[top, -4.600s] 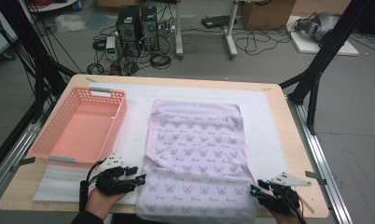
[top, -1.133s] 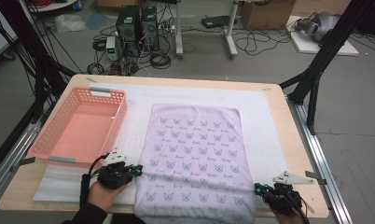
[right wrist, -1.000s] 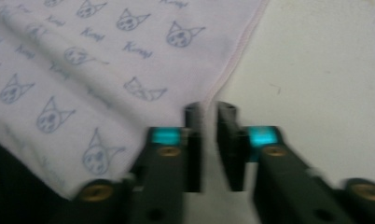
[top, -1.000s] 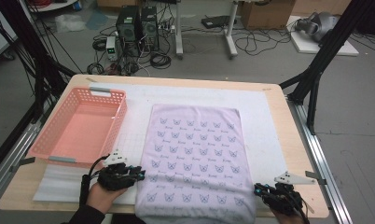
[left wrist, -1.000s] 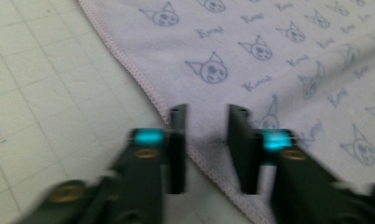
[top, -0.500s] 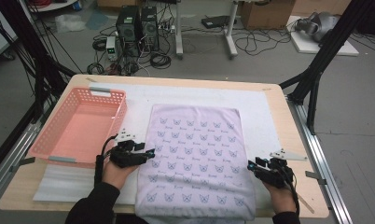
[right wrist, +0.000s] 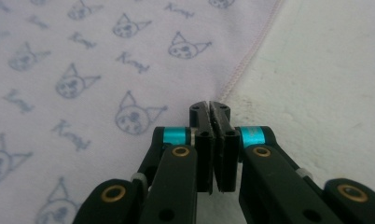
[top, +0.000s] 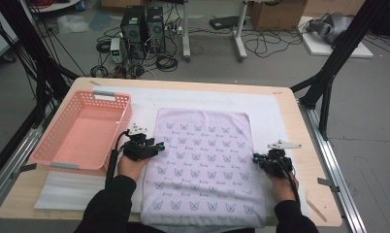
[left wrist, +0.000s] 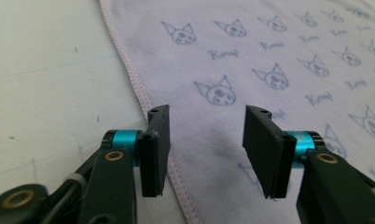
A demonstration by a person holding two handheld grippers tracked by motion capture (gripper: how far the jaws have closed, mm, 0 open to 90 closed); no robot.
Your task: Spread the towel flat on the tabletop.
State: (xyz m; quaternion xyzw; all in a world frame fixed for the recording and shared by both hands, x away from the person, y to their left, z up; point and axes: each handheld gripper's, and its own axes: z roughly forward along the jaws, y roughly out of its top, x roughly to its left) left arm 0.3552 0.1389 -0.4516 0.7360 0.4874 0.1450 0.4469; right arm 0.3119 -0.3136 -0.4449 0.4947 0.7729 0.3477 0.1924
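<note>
Towel [top: 203,165] lies flat, long axis running away from person.

a wooden table [top: 300,121] with rounded corners is set on a grey floor [top: 372,97], covered in part by a white foam sheet [top: 275,109]. black frame struts [top: 336,53] are seen at both sides. behind the table, two pc towers [top: 143,24] are stood amid tangled cables [top: 261,46] (approx. centre-left). cardboard boxes [top: 273,14] are placed further back, beside white desk legs [top: 239,29]. lighting is even, w/o hard shadows.
</note>
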